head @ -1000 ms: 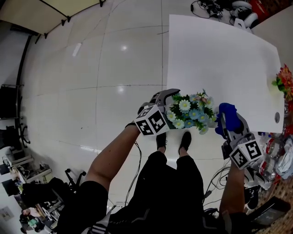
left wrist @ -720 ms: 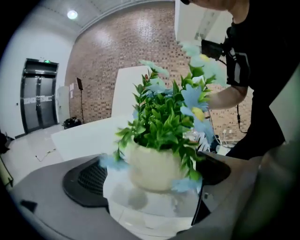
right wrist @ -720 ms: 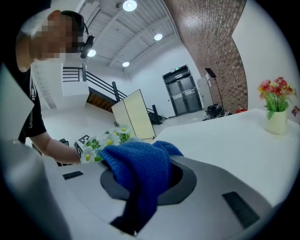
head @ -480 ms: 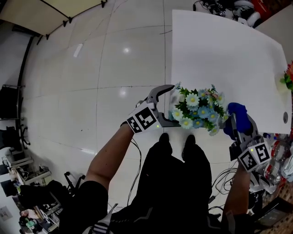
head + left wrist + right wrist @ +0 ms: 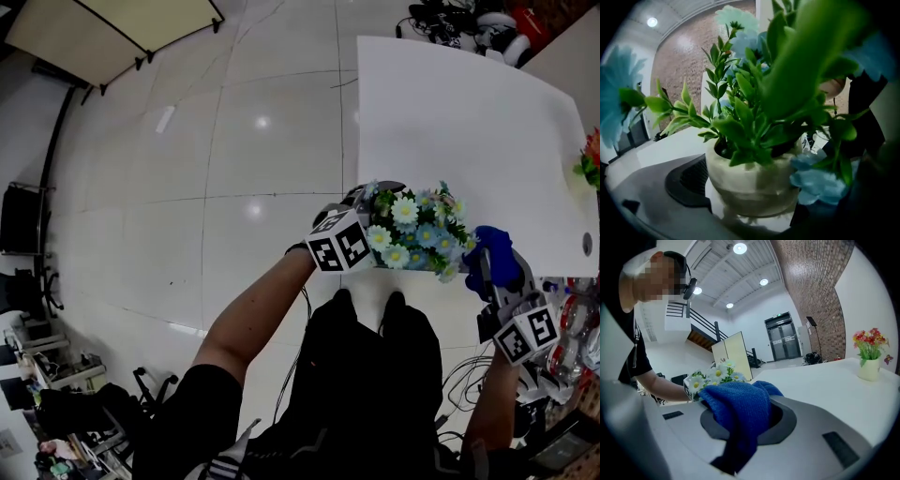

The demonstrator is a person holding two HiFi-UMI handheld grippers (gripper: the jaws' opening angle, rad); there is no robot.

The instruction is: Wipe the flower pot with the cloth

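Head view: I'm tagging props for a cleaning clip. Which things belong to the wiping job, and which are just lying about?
In the job: flower pot, blue cloth, left tongs, right tongs.
Lying about: red-flower vase on the white table, floor clutter beyond it.

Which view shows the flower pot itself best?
Left gripper view: the pale flower pot fills it, between the jaws. Head view: flowers cover it. Right gripper view: only flowers beyond the cloth.

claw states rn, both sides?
Left claw: closed on the pot.
Right claw: closed on the cloth.
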